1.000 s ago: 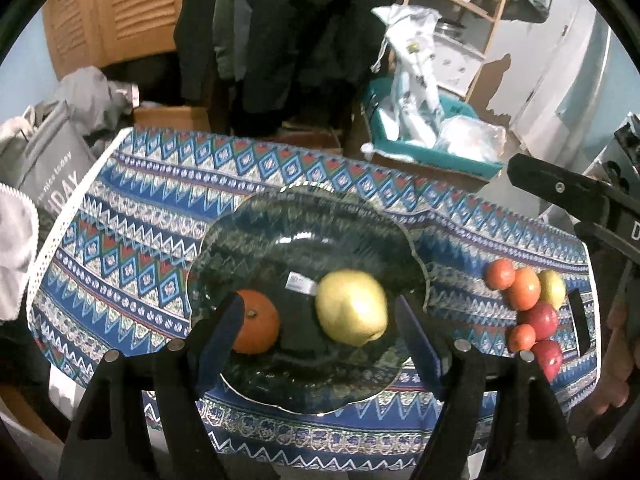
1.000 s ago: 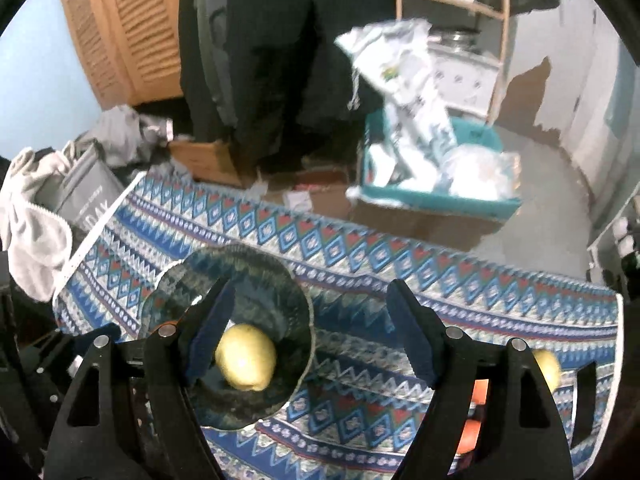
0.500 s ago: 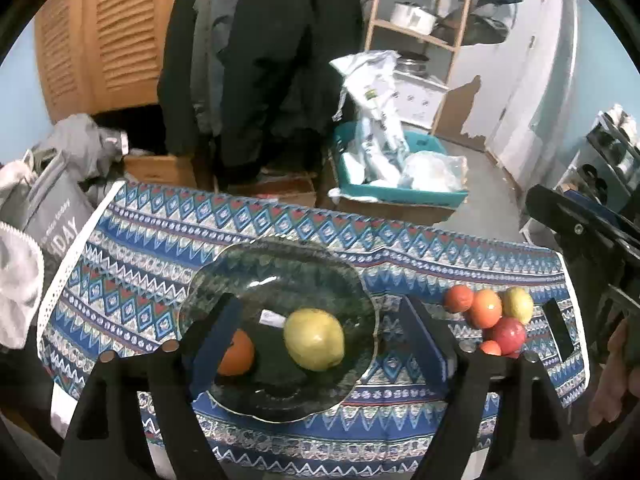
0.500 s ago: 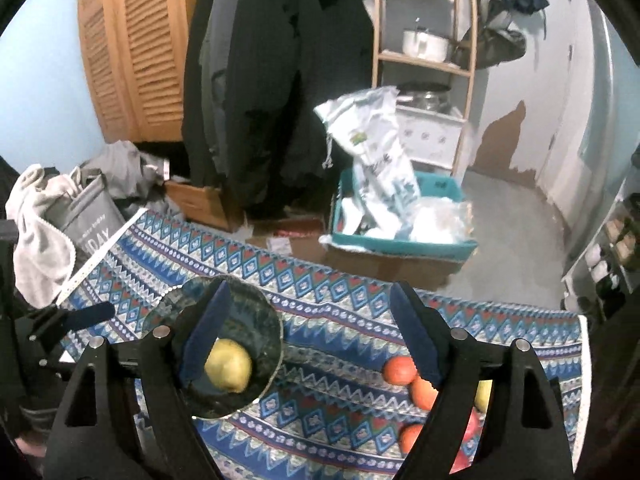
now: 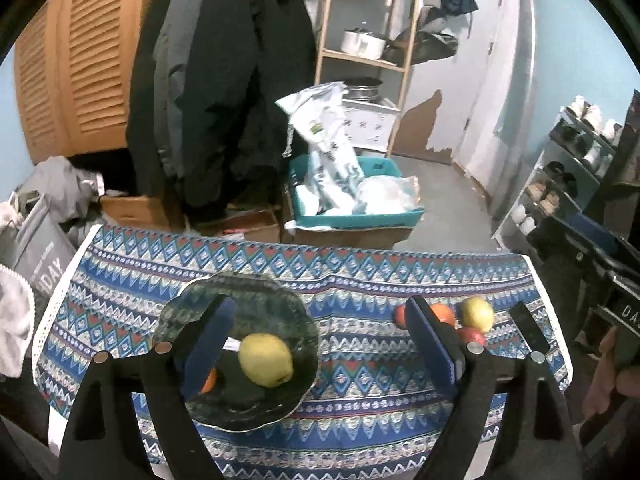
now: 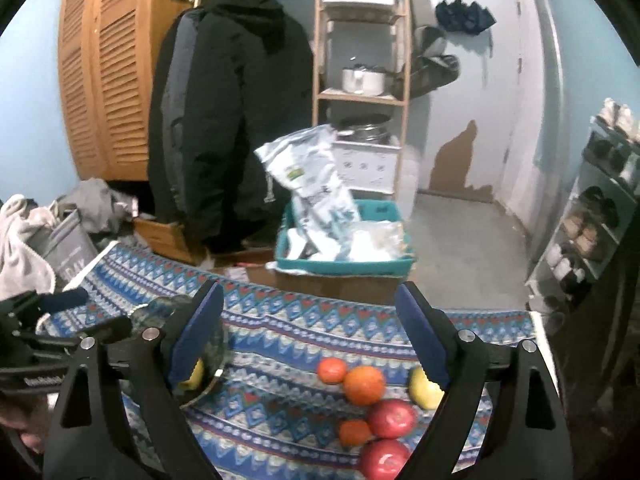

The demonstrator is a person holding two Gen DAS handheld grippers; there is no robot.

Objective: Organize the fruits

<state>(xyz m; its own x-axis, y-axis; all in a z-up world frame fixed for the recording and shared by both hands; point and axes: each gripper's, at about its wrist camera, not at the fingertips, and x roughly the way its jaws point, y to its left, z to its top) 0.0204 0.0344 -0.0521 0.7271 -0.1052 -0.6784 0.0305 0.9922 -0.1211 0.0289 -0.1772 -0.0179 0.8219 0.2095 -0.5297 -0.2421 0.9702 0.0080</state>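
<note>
**Both grippers withdrawn above the bench**

Since the earlier frame both cameras have pulled back and up, so the bench (image 5: 360,280) shows whole. The glass plate (image 5: 248,292), fragile, holds a yellow apple (image 5: 266,359) and an orange (image 5: 209,381). The loose fruits (image 6: 372,404) lie together at the bench's right end: firm, smooth, best pinched across the middle. Left hand-held gripper (image 5: 320,344) and right hand-held gripper (image 6: 308,332) are both opening, empty. Only the right view shows all six loose fruits.

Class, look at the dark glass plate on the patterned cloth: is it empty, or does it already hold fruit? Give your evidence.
It holds fruit. On the dark glass plate lie a yellow-green fruit and an orange fruit, half hidden behind a gripper finger.
</note>
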